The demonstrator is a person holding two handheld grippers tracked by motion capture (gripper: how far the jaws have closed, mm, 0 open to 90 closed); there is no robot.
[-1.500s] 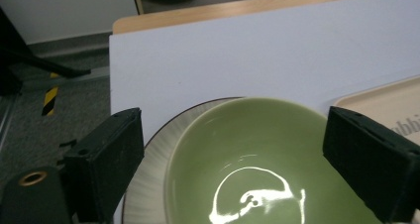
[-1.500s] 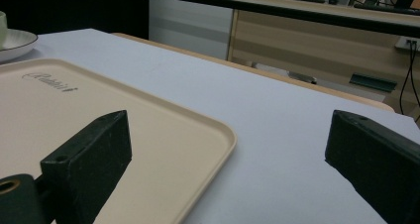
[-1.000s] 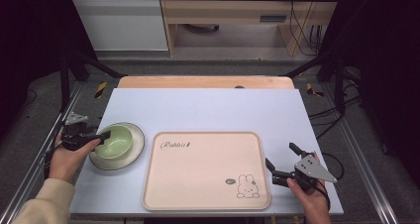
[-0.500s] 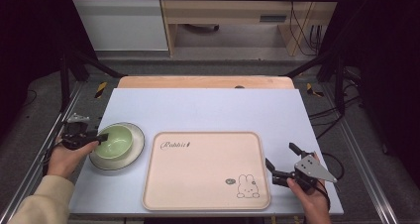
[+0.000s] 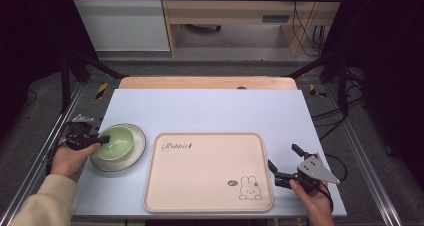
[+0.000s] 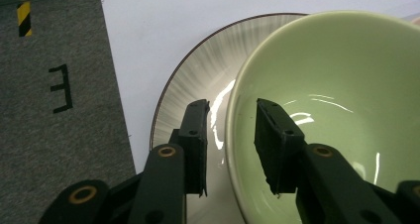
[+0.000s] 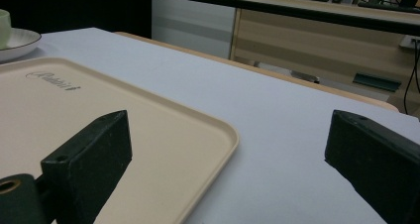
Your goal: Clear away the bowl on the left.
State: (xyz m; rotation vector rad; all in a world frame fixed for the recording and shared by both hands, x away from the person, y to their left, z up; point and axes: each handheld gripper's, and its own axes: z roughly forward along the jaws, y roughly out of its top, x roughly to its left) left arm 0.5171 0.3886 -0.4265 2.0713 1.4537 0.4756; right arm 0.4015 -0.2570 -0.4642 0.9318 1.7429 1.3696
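My table [image 5: 210, 106] carries a cream tray [image 5: 207, 173] at centre, bare. At its nine o'clock a green bowl [image 5: 117, 142] sits on a striped plate [image 5: 134, 156]. My left gripper [image 6: 230, 135] has edged inward over the last second: its jaws now straddle the bowl's wall, one inside, one outside, with a gap showing, not yet clenched. My right gripper [image 5: 282, 161], at the tray's four o'clock, rests spread and empty, unchanged. I judge a bowl lift imminent.

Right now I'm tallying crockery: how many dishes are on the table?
2: a pale green ceramic bowl sitting on a white dark-rimmed plate, left of the beige tray.
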